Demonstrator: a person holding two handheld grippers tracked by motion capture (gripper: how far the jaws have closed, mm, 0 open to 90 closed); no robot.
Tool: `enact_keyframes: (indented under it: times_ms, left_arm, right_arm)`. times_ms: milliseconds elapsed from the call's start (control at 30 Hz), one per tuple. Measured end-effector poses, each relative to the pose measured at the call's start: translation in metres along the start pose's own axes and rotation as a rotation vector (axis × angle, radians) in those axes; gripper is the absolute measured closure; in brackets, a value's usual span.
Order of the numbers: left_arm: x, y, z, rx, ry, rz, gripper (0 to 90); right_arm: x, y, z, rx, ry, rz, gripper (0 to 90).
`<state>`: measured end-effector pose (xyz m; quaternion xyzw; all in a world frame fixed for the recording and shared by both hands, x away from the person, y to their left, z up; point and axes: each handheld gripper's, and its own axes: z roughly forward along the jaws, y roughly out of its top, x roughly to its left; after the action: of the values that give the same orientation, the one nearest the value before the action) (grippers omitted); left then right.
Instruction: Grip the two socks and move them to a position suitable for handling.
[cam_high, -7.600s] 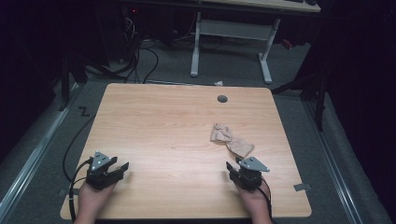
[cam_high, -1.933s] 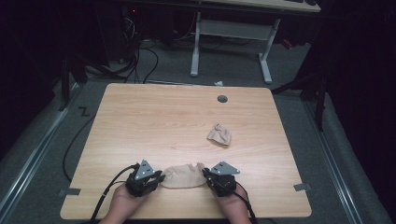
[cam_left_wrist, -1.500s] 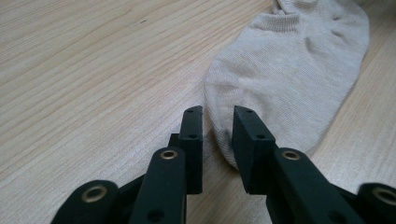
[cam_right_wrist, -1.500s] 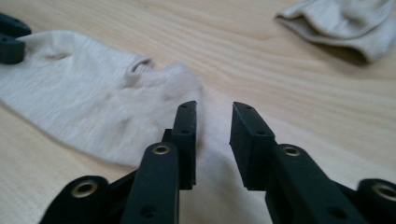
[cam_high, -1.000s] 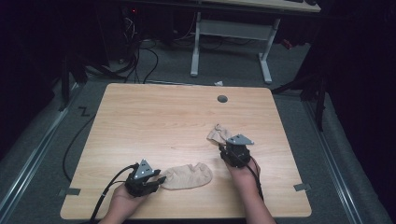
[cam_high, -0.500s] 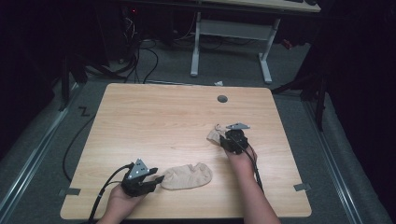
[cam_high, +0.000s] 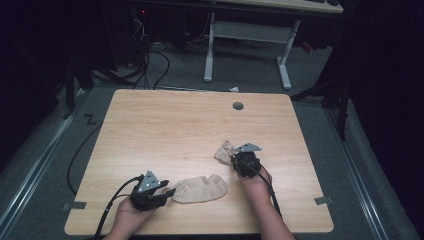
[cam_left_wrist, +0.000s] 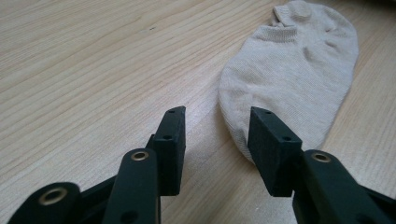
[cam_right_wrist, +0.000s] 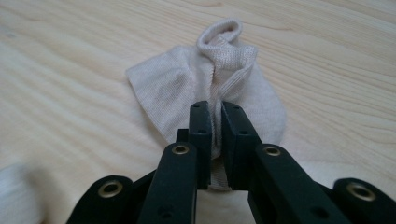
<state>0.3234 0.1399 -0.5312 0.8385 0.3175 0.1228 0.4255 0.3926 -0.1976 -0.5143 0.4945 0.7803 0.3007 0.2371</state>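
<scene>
Socks, mid-pairing. Flat sock laid out smooth near the front edge of the table, toe toward the left gripper; crumpled sock farther back and to the right, well apart from the first. Left gripper resting at the flat sock's end, jaws standing apart, one pad over the fabric edge but nothing pinched. Right gripper with jaws just drawn in, now narrow and pinched on a ridge of the crumpled sock, cuff bunched up beyond the tips. Judged stage: first sock spread and done; second sock only just seized, not yet lifted, carried, flattened or laid beside or on its mate. Likely remaining: bringing it near and left, straightening it, matching the pair.

Surface: pale wood-grain tabletop, a round cable hole near the far edge, otherwise bare. Surroundings: dim room, grey carpet, white desk legs beyond the far edge, loose cables on the floor at far left, tape marks beside the table.
</scene>
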Motion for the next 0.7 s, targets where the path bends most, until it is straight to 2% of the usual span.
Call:
enact_keyframes:
  times_ms: [167, 333, 467, 700]
  left_arm:
    - [0.000, 0.001, 0.000, -0.002, 0.004, 0.003, 57.1]
    - [0.000, 0.001, -0.003, -0.008, 0.009, 0.004, 57.5]
    - [0.002, 0.000, -0.004, -0.010, 0.013, 0.001, 57.5]
    - [0.010, -0.002, -0.009, -0.015, 0.043, -0.003, 57.6]
  right_arm:
    - [0.009, 0.000, -0.013, -0.044, 0.004, -0.014, 82.2]
    - [0.009, 0.006, -0.014, -0.059, -0.001, -0.005, 85.6]
    - [0.011, 0.014, -0.018, -0.082, 0.005, -0.018, 85.8]
    - [0.015, 0.028, -0.028, -0.120, 0.016, -0.039, 85.7]
